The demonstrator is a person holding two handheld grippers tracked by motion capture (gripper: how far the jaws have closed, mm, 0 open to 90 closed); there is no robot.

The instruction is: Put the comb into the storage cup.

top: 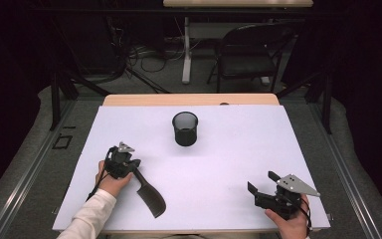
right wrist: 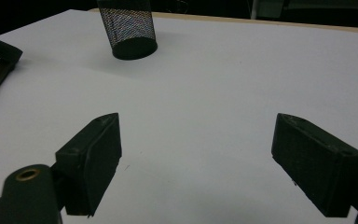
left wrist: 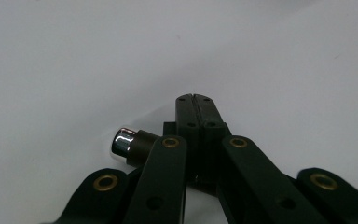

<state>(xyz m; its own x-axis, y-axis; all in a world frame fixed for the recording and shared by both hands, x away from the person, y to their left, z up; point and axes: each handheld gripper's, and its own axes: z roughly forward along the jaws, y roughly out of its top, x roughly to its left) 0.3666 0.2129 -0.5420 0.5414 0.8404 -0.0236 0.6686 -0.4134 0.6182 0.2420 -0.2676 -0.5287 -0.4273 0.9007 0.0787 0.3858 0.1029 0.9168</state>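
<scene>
In the left gripper [top: 129, 167], a black spatula [top: 149, 195], handle end chrome-capped.

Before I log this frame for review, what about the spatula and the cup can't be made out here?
- Spatula handle: in the high view the left gripper covers it; in the left gripper view its arms hide all but the chrome end.
- Spatula blade: cut off by the left edge of the right gripper view.
- Cup contents: too dark in the high view; its rim is cut off by the top edge of the right gripper view.
</scene>
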